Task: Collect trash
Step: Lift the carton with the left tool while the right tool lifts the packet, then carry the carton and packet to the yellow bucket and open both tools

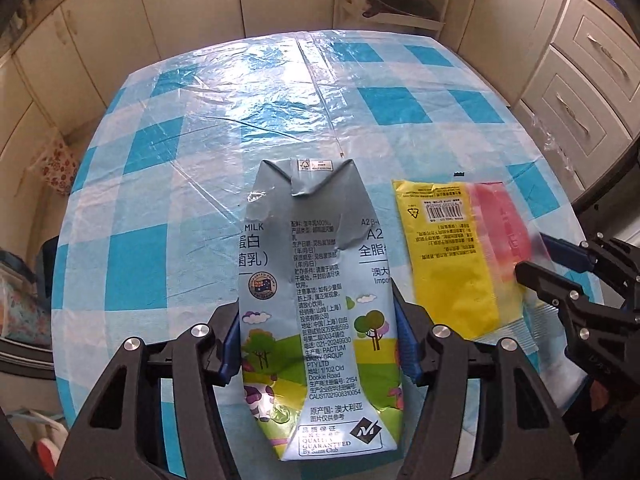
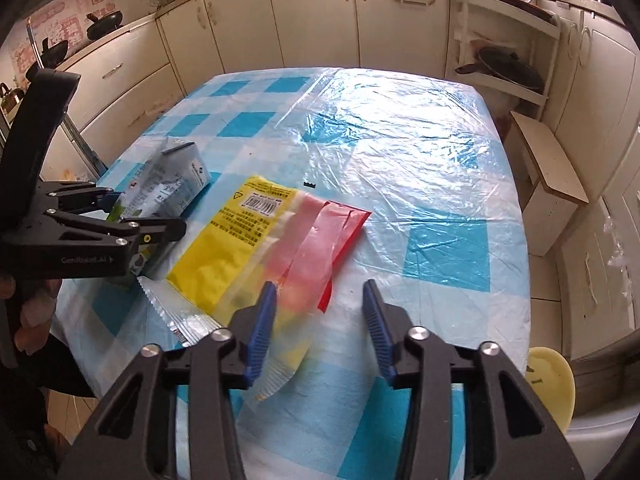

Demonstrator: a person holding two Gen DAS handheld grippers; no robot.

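Note:
A flattened light-blue milk carton [image 1: 316, 304] lies lengthwise between the blue pads of my left gripper [image 1: 318, 344], which is shut on its lower sides. In the right wrist view the carton [image 2: 172, 184] tilts up from the table in the left gripper [image 2: 144, 210]. To the carton's right lies a yellow and red plastic wrapper [image 1: 452, 248] flat on the cloth. My right gripper [image 2: 320, 320] stands open over the wrapper's [image 2: 256, 240] near end. Its left finger overlaps the clear edge and nothing is pinched. From the left wrist view the right gripper [image 1: 548, 264] reaches in at the right edge.
The table [image 2: 400, 140] has a blue and white checked cloth under crinkled clear plastic. A small black scrap [image 2: 310, 185] lies beyond the wrapper. A wooden stool [image 2: 552, 172] and a yellow seat [image 2: 552, 380] stand to the right, with cabinets behind. A hand [image 2: 32, 320] holds the left gripper.

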